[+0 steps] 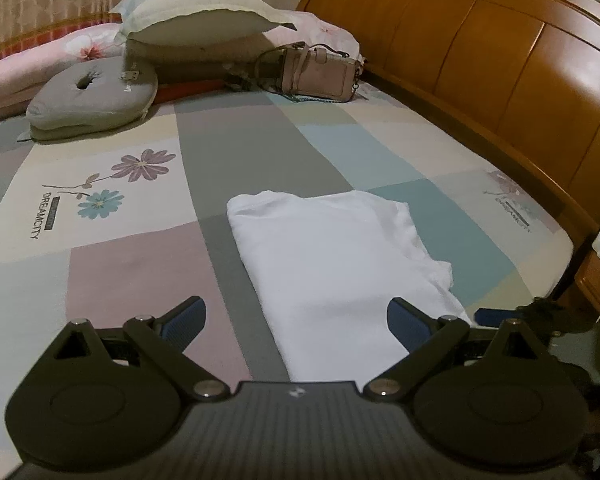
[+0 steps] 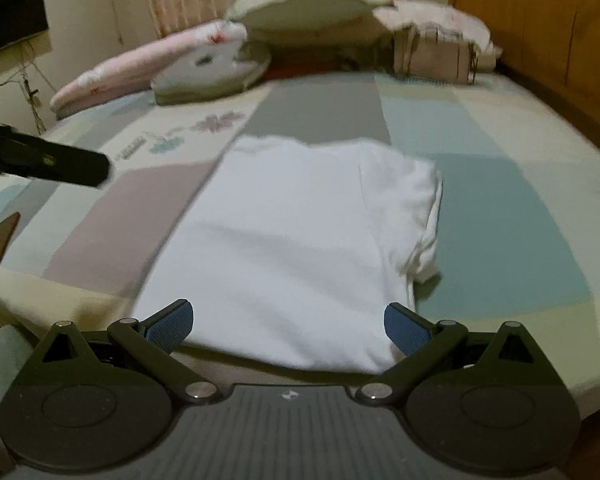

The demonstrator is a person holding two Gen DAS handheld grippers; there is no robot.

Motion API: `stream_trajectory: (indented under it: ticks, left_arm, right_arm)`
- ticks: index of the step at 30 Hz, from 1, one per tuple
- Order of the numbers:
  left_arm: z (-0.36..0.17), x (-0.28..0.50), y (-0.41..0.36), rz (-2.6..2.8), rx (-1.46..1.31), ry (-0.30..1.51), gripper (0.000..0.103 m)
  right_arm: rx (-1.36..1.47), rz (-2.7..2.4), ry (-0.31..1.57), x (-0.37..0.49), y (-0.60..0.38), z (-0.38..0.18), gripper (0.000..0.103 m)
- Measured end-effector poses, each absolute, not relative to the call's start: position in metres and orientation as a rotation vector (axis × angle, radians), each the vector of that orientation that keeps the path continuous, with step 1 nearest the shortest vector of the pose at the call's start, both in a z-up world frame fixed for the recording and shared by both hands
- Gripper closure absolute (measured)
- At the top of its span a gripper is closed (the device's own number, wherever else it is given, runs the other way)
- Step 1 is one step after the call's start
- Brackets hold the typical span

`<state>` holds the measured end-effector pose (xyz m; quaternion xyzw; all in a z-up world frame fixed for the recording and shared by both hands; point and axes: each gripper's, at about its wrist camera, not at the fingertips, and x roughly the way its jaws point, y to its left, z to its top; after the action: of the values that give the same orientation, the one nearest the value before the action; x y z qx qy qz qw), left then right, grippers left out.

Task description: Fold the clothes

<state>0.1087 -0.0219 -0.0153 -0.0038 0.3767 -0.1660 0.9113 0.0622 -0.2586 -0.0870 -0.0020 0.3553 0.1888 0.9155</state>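
The white cotton garment (image 1: 332, 264) is lying folded into a neat long rectangle on the patchwork pastel bedsheet (image 1: 140, 272), roughly mid-bed, with its near end close to the mattress edge. On the side of the garment toward the wooden headboard (image 1: 500, 60) there's a bunched-up layer, looks like a tucked sleeve, sticking out a bit.

The left gripper (image 1: 296, 320) hangs just above the near end of the garment, blue-padded fingers (image 1: 184, 320) spread wide with nothing between them. The right gripper (image 2: 288, 324) is the same deal: jaws wide apart, holding nothing, sitting over the garment's near edge. The right wrist view is pretty motion-blurred, so fine detail there is mushy. In the left wrist view a bit of the other gripper pokes in just beside the garment's near corner, on the headboard side.

Well beyond the garment, at the far side of the bed: a grey round cushion with a hole (image 1: 92, 96), a cream pillow (image 1: 196, 12) stacked on folded bedding, and a beige leather handbag (image 1: 320, 74) near the headboard.
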Motion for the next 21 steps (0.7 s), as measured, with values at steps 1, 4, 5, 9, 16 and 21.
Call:
stream_trajectory:
  ticks: [1,4,5,9,16,21]
  left_arm:
    - [-0.014,0.107,-0.023,-0.343,-0.004,0.772,0.006]
    - [-0.007,0.098,-0.021,-0.339,0.009,0.752,0.006]
    - [-0.006,0.096,-0.018,-0.334,0.01,0.749,0.006]
    - [-0.005,0.092,0.0,-0.284,-0.012,0.749,0.006]
    - [-0.007,0.102,0.019,-0.213,-0.059,0.774,0.006]
    - [-0.005,0.098,0.02,-0.207,-0.053,0.778,0.006]
  right_arm:
    - [-0.01,0.398,0.717,0.059,-0.257,-0.082,0.0]
    - [-0.044,0.455,0.693,0.059,-0.239,-0.076,0.0]
    - [-0.059,0.486,0.692,0.062,-0.23,-0.077,0.0]
    - [-0.09,0.588,0.708,0.074,-0.197,-0.086,0.0]
    - [-0.093,0.776,0.681,0.095,-0.164,-0.089,0.0]
    - [-0.024,0.863,0.743,0.109,-0.15,-0.101,0.0]
